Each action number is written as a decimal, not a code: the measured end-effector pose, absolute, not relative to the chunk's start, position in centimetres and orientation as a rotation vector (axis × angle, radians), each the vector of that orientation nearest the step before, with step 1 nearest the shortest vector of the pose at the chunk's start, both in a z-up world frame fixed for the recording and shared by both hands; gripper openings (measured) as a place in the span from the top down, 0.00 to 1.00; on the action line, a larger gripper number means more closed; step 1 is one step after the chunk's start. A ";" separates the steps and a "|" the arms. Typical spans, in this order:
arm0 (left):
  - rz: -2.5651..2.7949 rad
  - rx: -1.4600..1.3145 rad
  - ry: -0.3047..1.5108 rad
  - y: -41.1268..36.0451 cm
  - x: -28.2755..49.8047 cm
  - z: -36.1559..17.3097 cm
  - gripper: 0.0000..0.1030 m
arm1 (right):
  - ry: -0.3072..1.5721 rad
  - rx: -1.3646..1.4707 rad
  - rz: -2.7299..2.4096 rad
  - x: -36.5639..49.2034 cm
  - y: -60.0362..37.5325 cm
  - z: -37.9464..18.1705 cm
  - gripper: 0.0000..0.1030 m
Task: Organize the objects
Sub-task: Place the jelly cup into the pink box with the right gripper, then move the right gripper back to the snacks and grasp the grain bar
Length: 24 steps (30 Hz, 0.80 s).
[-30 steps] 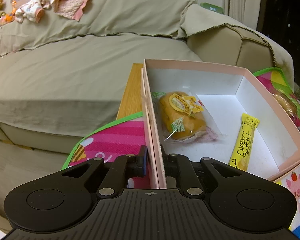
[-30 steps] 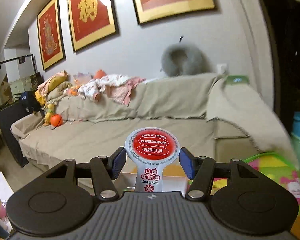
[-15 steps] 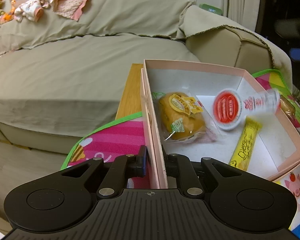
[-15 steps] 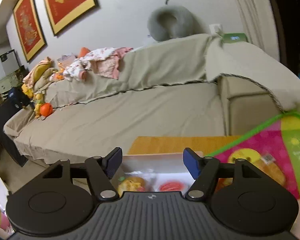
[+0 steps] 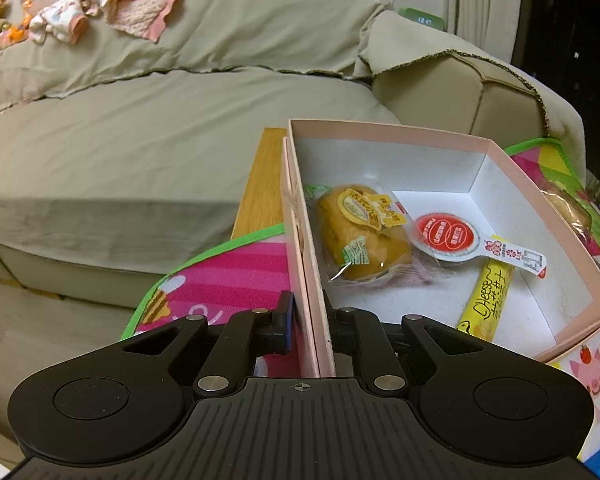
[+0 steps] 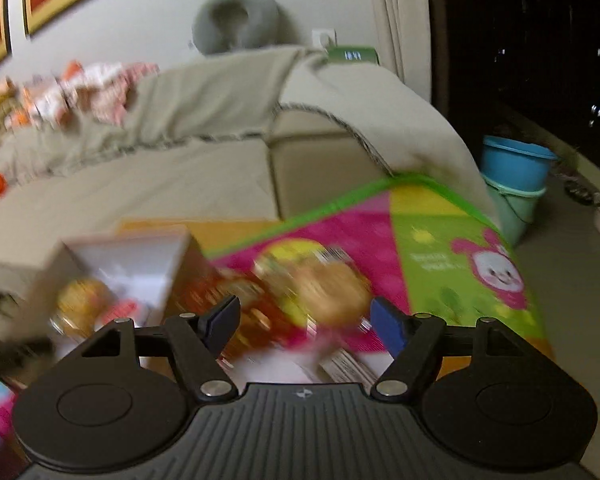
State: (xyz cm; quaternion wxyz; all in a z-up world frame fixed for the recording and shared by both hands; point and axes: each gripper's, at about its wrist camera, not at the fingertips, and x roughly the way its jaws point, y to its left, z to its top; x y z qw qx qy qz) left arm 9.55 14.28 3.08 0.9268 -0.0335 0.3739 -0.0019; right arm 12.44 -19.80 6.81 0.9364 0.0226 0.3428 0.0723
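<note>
My left gripper [image 5: 310, 322] is shut on the near left wall of the pink box [image 5: 512, 168]. Inside the box lie a wrapped orange bun [image 5: 360, 236], a red-lidded jelly cup [image 5: 446, 236] and a yellow cheese stick [image 5: 486, 300]. In the blurred right wrist view my right gripper [image 6: 304, 318] hangs with its jaws opening and nothing between them, above a wrapped bun [image 6: 328, 284] on the colourful mat [image 6: 440, 248]. The box [image 6: 140, 264] shows at its left.
A beige covered sofa [image 5: 140, 128] stands behind the wooden table [image 5: 262, 188], with clothes [image 5: 112, 4] on its back. Blue and green buckets [image 6: 514, 176] stand on the floor at the right. More packets [image 6: 252, 312] lie blurred on the mat by the box.
The red-lidded jelly cup left my right gripper and now lies in the box on the cheese stick. My right gripper dropped and tilted down over the mat, jaws wider. The left gripper stayed put.
</note>
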 end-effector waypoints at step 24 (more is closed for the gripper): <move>-0.004 -0.053 0.771 13.9 9.6 3.0 0.88 | 0.857 0.076 0.319 25.3 -13.1 2.7 0.54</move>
